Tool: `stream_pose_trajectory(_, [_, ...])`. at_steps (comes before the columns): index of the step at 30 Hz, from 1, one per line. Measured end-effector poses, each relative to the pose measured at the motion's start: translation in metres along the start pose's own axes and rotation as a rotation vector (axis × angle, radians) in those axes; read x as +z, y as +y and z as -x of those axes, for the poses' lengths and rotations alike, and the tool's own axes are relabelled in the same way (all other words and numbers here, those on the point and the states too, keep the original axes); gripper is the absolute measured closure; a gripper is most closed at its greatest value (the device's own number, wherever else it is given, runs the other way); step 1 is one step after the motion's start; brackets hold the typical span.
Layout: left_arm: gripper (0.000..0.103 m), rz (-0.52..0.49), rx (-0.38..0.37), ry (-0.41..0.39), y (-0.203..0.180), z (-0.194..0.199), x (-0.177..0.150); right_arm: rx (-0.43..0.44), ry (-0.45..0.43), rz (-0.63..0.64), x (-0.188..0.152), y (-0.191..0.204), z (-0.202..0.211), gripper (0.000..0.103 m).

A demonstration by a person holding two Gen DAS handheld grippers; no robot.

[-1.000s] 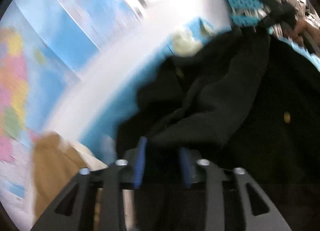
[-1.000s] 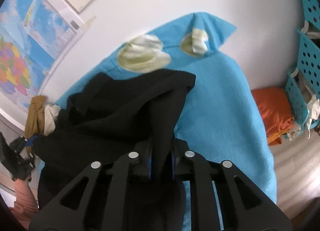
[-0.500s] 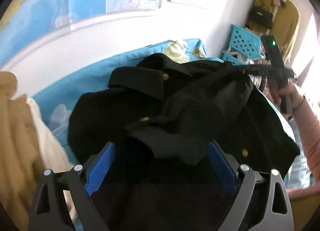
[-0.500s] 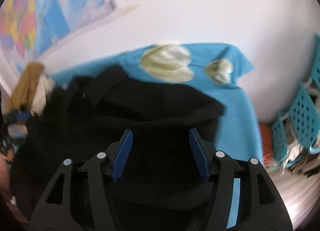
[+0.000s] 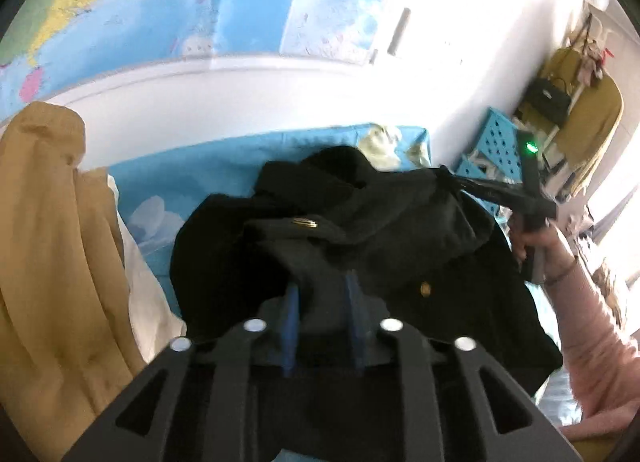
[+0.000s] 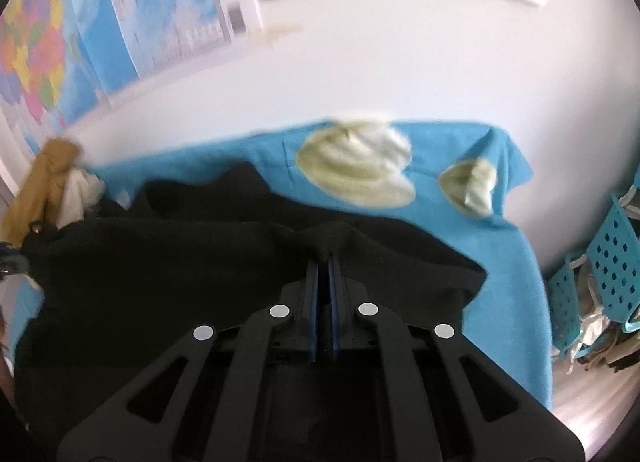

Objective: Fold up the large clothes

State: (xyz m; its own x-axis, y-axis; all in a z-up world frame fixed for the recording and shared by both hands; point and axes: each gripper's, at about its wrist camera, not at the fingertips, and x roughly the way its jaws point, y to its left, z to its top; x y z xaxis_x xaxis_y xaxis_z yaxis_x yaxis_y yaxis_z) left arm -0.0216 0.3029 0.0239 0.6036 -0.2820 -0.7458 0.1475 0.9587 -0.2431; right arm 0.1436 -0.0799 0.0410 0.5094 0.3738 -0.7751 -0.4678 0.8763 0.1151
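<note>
The black coat [image 5: 360, 230] lies bunched in the middle of the blue cloth [image 5: 208, 170] that covers the table, its collar towards the wall and gold buttons [image 5: 425, 289] showing on the front. A thick fold of it rises between the blue pads of the left tool [image 5: 322, 294], whose jaws are closing on that fold; the pads already press on the cloth from both sides. The right tool [image 6: 323, 262] has its pads drawn almost together, pinching a thin ridge of the same coat [image 6: 200, 262] at the far edge. In the left view the right tool [image 5: 452, 182] shows from outside, gripped by a hand [image 5: 536, 242] in a pink sleeve [image 5: 592, 350], its tips at the coat's right shoulder.

Beyond the coat, on the blue cloth [image 6: 500, 254], two cream patches [image 6: 356, 170] sit near the wall; whether they are printed or lie loose I cannot tell. At the cloth's left edge hangs a tan garment [image 5: 48, 262] with a white one [image 5: 148, 302] beside it. A map [image 5: 120, 2] covers the wall behind.

To the right of the table stand turquoise perforated baskets [image 6: 612, 262] holding crumpled pale and dark things, too blurred to name. The same baskets [image 5: 496, 142] show in the left view, with a mustard coat [image 5: 592, 118] and a black bag [image 5: 548, 98] hanging beyond.
</note>
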Motion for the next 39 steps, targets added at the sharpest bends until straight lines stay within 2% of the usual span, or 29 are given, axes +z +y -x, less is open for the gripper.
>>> stream_pose_trajectory(1, [0.064,-0.011,0.031,0.019,0.000,-0.005,-0.003,-0.006,0.025,0.002,-0.003,0.001,-0.007,0.098])
stream_pose_trajectory(2, [0.050,-0.014,0.070,0.052,0.002,-0.012,-0.006,-0.009,0.046,-0.007,-0.005,0.000,-0.014,0.097])
stream_pose_trajectory(3, [0.049,-0.008,0.088,0.079,0.003,-0.019,-0.009,-0.012,0.060,-0.015,-0.006,-0.001,-0.019,0.094])
stream_pose_trajectory(5, [0.047,-0.007,0.064,0.092,0.001,-0.026,-0.013,-0.016,0.063,-0.030,-0.009,-0.005,-0.020,0.088])
stream_pose_trajectory(7, [0.040,-0.021,0.098,0.095,-0.006,-0.034,-0.013,-0.007,0.046,-0.045,-0.009,-0.008,-0.009,0.080])
stream_pose_trajectory(9, [0.039,-0.026,0.121,0.112,-0.006,-0.046,-0.011,-0.007,-0.009,-0.058,-0.010,-0.011,0.013,0.062])
stream_pose_trajectory(12, [0.040,-0.020,0.124,0.142,-0.002,-0.058,-0.013,0.030,-0.037,-0.061,-0.013,-0.013,0.033,0.061])
stream_pose_trajectory(14, [0.040,-0.018,0.132,0.153,-0.002,-0.063,-0.017,0.037,-0.008,-0.043,-0.021,-0.011,0.033,0.062])
stream_pose_trajectory(15, [0.040,-0.022,0.147,0.149,-0.002,-0.061,-0.019,0.012,0.025,-0.024,-0.026,-0.009,0.026,0.064])
stream_pose_trajectory(18, [0.039,-0.059,0.150,0.090,-0.003,-0.040,-0.027,-0.017,0.109,-0.010,-0.038,-0.008,0.007,0.065])
stream_pose_trajectory(20, [0.038,-0.087,0.151,0.024,-0.005,-0.009,-0.040,-0.028,0.100,-0.022,-0.040,-0.007,0.011,0.065])
stream_pose_trajectory(21, [0.032,-0.099,0.165,-0.006,-0.005,0.004,-0.046,-0.033,0.094,-0.029,-0.040,-0.005,0.015,0.065])
stream_pose_trajectory(22, [0.029,-0.109,0.190,-0.033,-0.003,0.019,-0.053,-0.014,0.068,-0.035,-0.039,-0.001,0.027,0.063])
stream_pose_trajectory(24, [0.028,-0.111,0.231,-0.063,0.002,0.043,-0.068,0.086,0.014,-0.014,-0.037,0.018,0.054,0.063])
stream_pose_trajectory(27, [0.028,-0.090,0.296,-0.061,0.017,0.067,-0.093,0.232,-0.025,0.092,-0.044,0.075,0.091,0.048])
stream_pose_trajectory(31, [0.026,-0.014,0.288,0.005,0.039,0.065,-0.127,0.447,0.025,0.258,-0.066,0.160,0.111,0.047])
stream_pose_trajectory(34, [0.026,0.019,0.248,0.052,0.048,0.060,-0.159,0.594,0.106,0.381,-0.092,0.231,0.111,0.045])
stream_pose_trajectory(35, [0.027,0.025,0.225,0.052,0.049,0.062,-0.167,0.635,0.141,0.422,-0.103,0.255,0.109,0.044])
stream_pose_trajectory(37, [0.040,0.038,0.197,0.044,0.051,0.067,-0.180,0.700,0.195,0.476,-0.119,0.293,0.104,0.044])
stream_pose_trajectory(38, [0.063,0.039,0.171,0.040,0.051,0.071,-0.187,0.733,0.220,0.504,-0.128,0.312,0.102,0.040])
stream_pose_trajectory(39, [0.081,0.038,0.159,0.039,0.051,0.072,-0.192,0.744,0.236,0.524,-0.134,0.324,0.099,0.034])
